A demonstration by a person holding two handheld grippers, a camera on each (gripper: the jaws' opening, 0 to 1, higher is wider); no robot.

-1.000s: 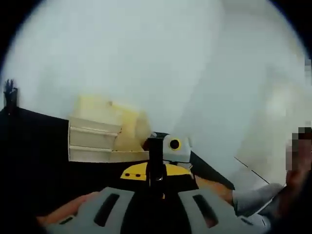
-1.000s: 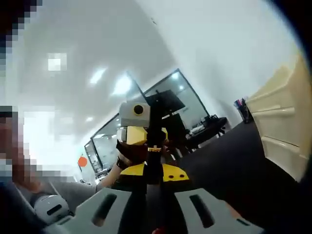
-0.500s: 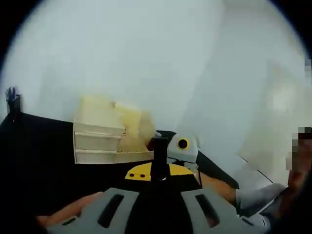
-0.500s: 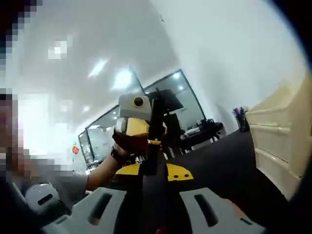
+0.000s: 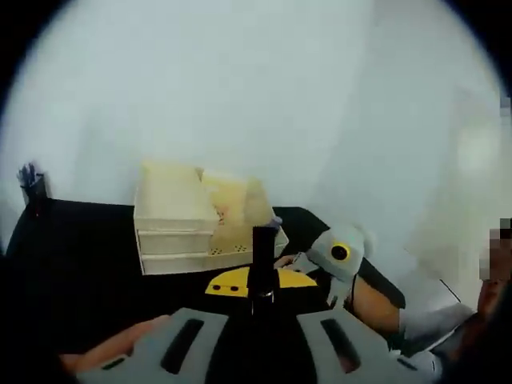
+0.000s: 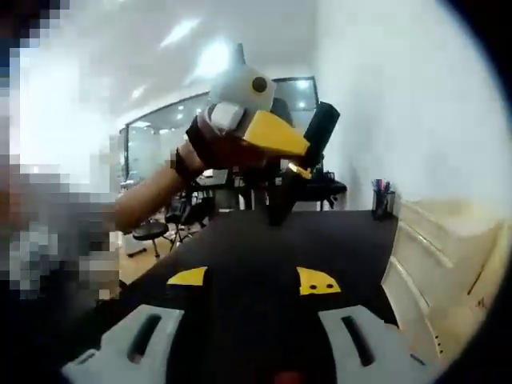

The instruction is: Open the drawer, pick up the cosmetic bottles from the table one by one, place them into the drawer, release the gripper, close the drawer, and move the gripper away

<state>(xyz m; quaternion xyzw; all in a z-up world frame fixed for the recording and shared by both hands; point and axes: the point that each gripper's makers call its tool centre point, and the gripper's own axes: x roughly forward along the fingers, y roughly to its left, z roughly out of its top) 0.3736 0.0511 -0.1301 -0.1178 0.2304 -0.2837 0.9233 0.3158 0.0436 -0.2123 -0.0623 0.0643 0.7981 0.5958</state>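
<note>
Black table point(image 5: 72, 256) is stretching ahead, drawer unit point(image 5: 180, 228) sitting straight beyond my left gripper point(image 5: 262, 240).
Its jaws are looking pressed together on nothing; my right gripper point(image 6: 276, 300), jaw state unclear, is facing along the unit point(image 6: 432, 256), which lies at its right.

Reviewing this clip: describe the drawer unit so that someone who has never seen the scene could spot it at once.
Start from the black table in front of the plain white wall in the left gripper view. Near the table's far edge stands the drawer unit, a cream plastic box of stacked drawers. It is the palest, largest thing on the dark top, far bigger than the small dark pen holder off at the table's left end.
</note>
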